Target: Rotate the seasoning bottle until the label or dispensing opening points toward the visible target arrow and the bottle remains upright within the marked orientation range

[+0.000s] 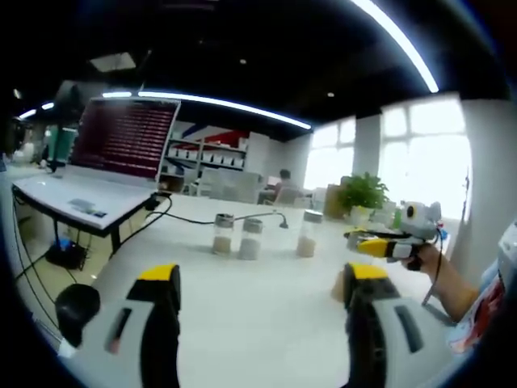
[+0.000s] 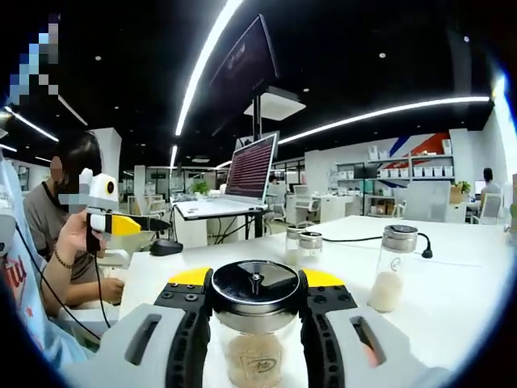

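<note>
Broadly, a white counter point(image 1: 242, 299) spreads under both views, with an office of shelves and windows behind it. On a side desk stands a laptop point(image 1: 121, 141) with its screen lit in red-toned lines; a black cable point(image 1: 202, 220) runs from it across the counter. A potted plant point(image 1: 362, 194) stands near the window.

In the left gripper view, the left gripper point(image 1: 262, 295) has its jaws spread wide with bare counter between them, grasping nothing. Beyond it stand three glass bottles with metal caps: a pair close together, the left bottle point(image 1: 222, 234) and the middle bottle point(image 1: 251, 238), and a third bottle point(image 1: 306, 234) apart to the right. All three are upright and hold a pale powder in the lower part. At the right edge of this view a hand point(image 1: 428, 259) holds the other gripper, with its yellow-tipped jaws pointing toward the bottles.

In the right gripper view, the right gripper point(image 2: 254, 303) has its jaws closed against both sides of the near bottle point(image 2: 254, 323), just under its dark shiny cap. This bottle is upright, holds tan powder and shows a small printed label facing the camera. A further bottle point(image 2: 389, 271) stands to the right, well apart, and two more stand behind the cap. A person point(image 2: 69, 218) sits at the left, holding the left gripper up.
</note>
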### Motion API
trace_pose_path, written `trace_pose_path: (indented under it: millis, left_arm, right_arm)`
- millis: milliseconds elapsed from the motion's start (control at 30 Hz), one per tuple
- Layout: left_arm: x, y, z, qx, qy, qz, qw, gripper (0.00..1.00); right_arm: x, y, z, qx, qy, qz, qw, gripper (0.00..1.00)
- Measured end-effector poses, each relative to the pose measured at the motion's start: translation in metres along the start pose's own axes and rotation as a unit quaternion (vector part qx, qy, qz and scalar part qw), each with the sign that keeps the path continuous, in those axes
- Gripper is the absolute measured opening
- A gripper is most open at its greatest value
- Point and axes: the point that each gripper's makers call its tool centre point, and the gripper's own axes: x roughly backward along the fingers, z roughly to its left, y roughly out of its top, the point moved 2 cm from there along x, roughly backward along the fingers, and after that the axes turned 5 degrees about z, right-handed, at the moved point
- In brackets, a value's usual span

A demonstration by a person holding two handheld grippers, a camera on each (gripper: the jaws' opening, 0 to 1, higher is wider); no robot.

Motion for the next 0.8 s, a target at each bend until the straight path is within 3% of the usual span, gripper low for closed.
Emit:
trace_pose_path:
  millis: [800]
  left_arm:
    - [0.0002,-0.0006,0.0021,0.003,0.003,0.003,1.0000,0.88]
  right_arm:
    - [-0.0024,0.0002,-0.0048,-0.010,-0.074,-0.007,0.9972,0.41]
